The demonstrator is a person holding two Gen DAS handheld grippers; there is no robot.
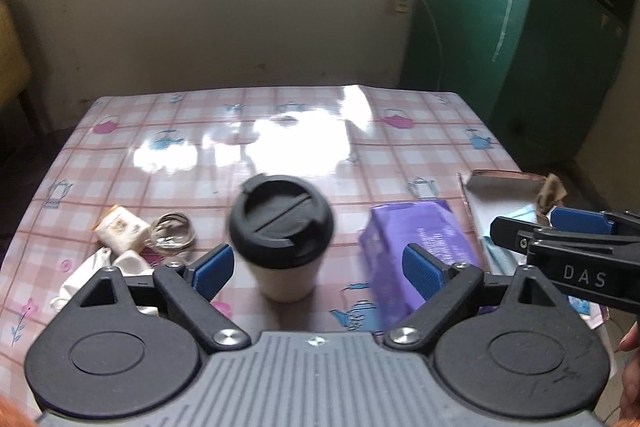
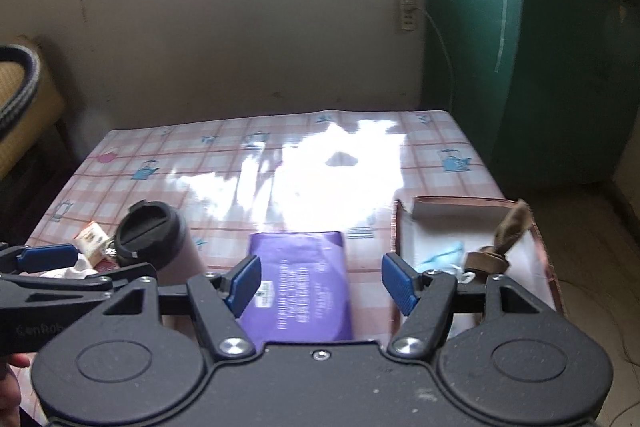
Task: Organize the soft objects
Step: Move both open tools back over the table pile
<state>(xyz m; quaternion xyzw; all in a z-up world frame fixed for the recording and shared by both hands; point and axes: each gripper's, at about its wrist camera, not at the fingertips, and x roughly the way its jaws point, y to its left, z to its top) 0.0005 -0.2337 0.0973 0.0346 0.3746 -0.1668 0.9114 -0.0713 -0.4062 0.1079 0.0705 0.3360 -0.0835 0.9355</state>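
Observation:
A purple soft pack (image 2: 298, 283) lies on the checked tablecloth, below and between the blue pads of my open right gripper (image 2: 322, 281); it also shows in the left wrist view (image 1: 416, 247). My left gripper (image 1: 318, 267) is open over a white cup with a black lid (image 1: 282, 231), which also shows in the right wrist view (image 2: 154, 237). White cloth (image 1: 100, 271) and a small cream packet (image 1: 120, 229) lie at the left. A cardboard box (image 2: 404, 223) at the right holds a light blue item (image 2: 444, 253) and a brown item (image 2: 508, 235).
A coil of thin rings (image 1: 172, 235) lies beside the cream packet. A green cabinet (image 1: 500, 27) stands at the far right. The wall (image 1: 240, 7) runs behind the table's far edge. A yellow chair (image 2: 24, 107) stands to the left.

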